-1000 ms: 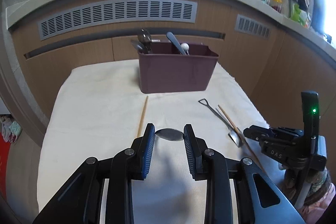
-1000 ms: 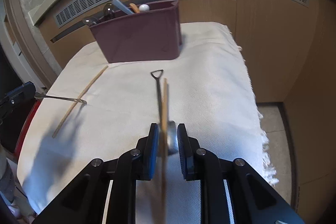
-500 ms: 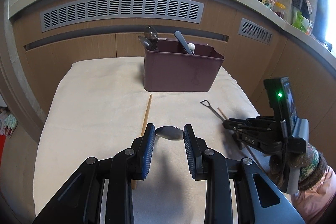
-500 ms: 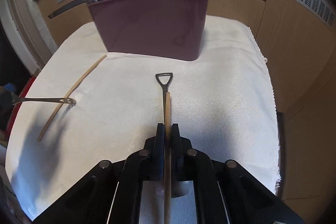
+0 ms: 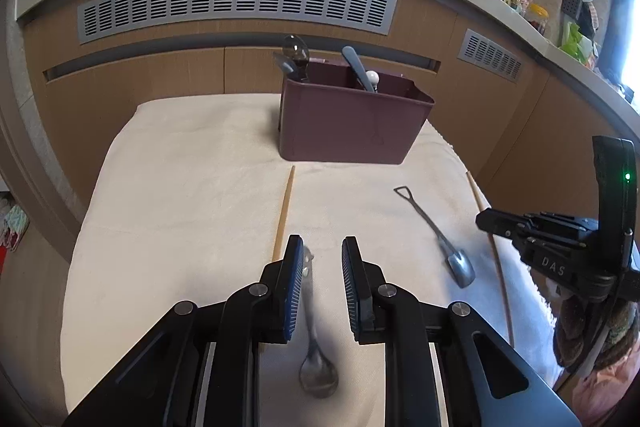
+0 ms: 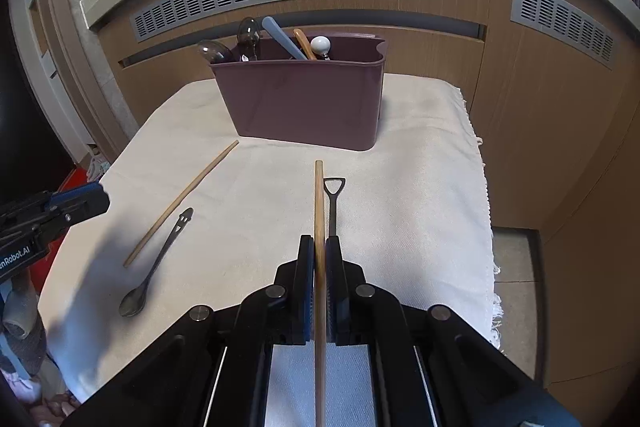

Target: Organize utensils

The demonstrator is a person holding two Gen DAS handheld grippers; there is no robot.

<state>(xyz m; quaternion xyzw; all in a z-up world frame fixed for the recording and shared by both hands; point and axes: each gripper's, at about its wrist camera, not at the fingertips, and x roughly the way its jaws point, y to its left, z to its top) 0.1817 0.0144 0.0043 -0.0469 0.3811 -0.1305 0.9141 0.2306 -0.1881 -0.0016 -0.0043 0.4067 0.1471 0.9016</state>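
Observation:
My left gripper (image 5: 322, 241) hovers over the cloth with a gap between its closing jaws. The pads touch nothing. A dark metal spoon (image 5: 316, 367) lies blurred on the cloth beneath them, and in the right wrist view the spoon (image 6: 156, 263) lies flat beside a loose wooden chopstick (image 6: 184, 195). My right gripper (image 6: 319, 241) is shut on a second chopstick (image 6: 319, 195), raised and pointing at the maroon utensil caddy (image 6: 304, 107). A shovel-shaped spoon (image 6: 331, 203) lies on the cloth just right of it. From the left wrist view, the right gripper (image 5: 482, 221) hangs at the table's right edge.
A cream cloth (image 5: 192, 187) covers the small table, with its fringed right edge (image 6: 486, 227) above the floor. The caddy (image 5: 348, 131) holds several utensils at the back. Wooden cabinet fronts with grey vents (image 5: 236, 3) close the far side. A sleeve (image 5: 592, 347) shows at lower right.
The spoon that sat crosswise in the left jaws now lies on the cloth below them. The right jaws have shut on the chopstick and lifted it off the cloth.

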